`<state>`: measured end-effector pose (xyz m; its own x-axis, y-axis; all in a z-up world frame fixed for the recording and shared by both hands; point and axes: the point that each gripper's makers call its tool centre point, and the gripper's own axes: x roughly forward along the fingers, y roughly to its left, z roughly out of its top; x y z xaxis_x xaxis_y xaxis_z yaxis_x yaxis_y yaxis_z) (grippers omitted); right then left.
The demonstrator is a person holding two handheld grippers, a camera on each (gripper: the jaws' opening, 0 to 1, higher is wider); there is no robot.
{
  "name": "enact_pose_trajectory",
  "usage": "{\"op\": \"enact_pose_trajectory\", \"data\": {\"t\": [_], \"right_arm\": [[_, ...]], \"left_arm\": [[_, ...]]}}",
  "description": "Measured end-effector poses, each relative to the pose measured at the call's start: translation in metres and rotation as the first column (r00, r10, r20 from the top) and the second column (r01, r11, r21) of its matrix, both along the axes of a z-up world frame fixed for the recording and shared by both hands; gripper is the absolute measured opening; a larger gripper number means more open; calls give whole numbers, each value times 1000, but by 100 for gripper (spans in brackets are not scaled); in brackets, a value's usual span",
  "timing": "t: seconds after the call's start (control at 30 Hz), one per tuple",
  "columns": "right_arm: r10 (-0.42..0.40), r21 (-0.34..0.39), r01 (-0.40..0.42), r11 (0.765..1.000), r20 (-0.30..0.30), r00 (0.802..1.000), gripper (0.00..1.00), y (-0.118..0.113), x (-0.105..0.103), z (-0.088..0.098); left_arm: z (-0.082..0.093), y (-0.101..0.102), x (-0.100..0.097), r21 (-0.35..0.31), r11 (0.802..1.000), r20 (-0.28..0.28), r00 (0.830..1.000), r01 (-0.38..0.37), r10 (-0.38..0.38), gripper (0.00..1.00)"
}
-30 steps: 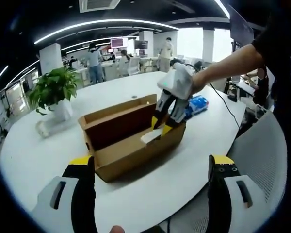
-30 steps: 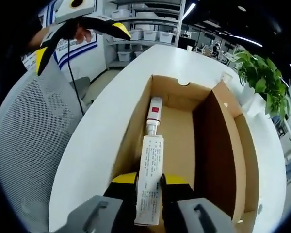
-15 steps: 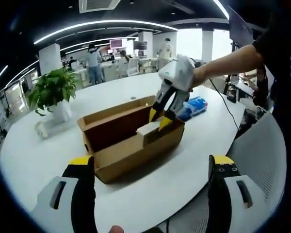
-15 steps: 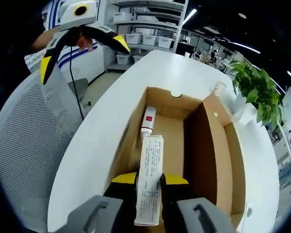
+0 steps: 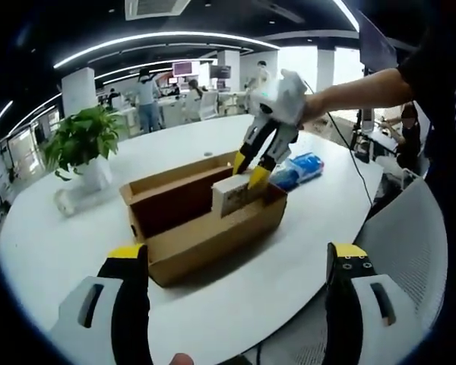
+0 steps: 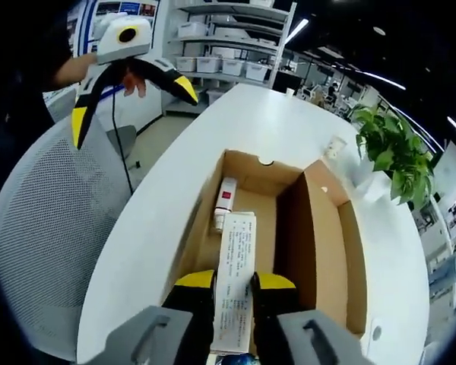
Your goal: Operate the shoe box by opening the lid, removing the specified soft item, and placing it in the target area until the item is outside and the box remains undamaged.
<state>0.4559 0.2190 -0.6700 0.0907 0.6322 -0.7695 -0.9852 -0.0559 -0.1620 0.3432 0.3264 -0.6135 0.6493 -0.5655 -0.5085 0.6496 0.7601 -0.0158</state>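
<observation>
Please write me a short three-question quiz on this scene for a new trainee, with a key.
1. True or false: the right gripper is shut on the white carton.
2. What remains on the floor of the shoe box? A) a red-and-white tube B) a shoe C) a cup
3. Fill in: in the left gripper view, the carton is held ___ the box's rim.

Key: 1. true, its jaws clamp the carton's lower end. 2. A, the tube lies along the box's left wall in the right gripper view. 3. above. The left gripper hangs open over the white table.
</observation>
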Motion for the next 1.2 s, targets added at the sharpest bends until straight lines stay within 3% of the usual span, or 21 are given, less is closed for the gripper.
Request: {"op": "enact_pose_trajectory", "data": {"t": [0.53,0.87,1.2], "right_arm": [[-22,22,22,1000,37,999,14,-23,10,29],[-49,21,48,999,65,997,14,-47,20,43],[-88,25,86,996,82,993,14,-73,32,53]], "left_arm": [[-2,-3,-2,3,1000,-9,1000,13,-13,97],[5,5,7,1,1000,2,1000,0,0,97],[4,-2,6,-15,1000,-7,1000,7,-7,98]]}}
